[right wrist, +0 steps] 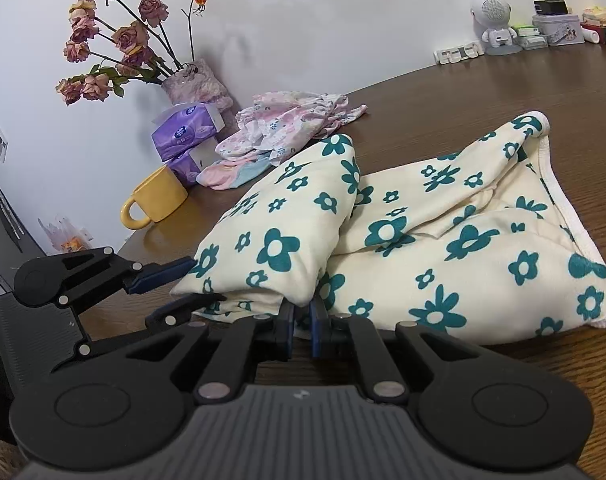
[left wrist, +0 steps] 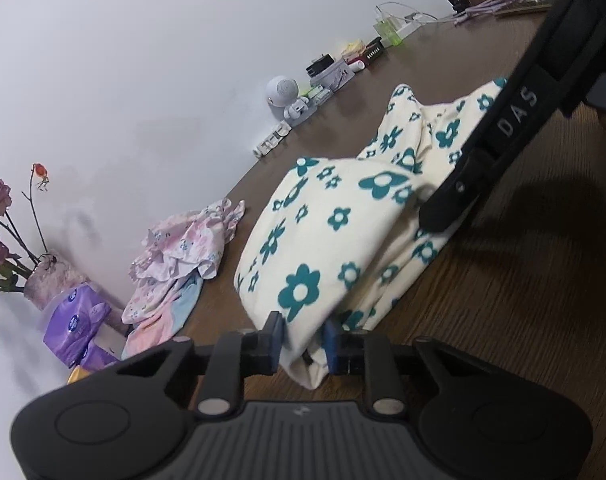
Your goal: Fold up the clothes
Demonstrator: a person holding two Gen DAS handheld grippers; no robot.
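Both pinching floral garment (left wrist: 327,240), lying bunched on table (left wrist: 523,300): left gripper (left wrist: 302,338) nearly closed on near corner, right gripper (right wrist: 301,320) clamped tight on lower hem. Risking left corner slipping out, shallow bite, top fold collapsing.

Left tool (left wrist: 303,342) and right tool (right wrist: 301,326), both clamped tight.

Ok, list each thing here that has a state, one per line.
Left tool: shut on the floral cloth's near corner.
Right tool: shut on the cloth's edge.
Floral cloth: partly folded, one flap lifted over the rest.
Pink clothes: crumpled, unfolded pile.
Mug: upright, handle toward the camera.
Tissue packs: stacked, top pack open.
Roses: dried, standing in the vase.
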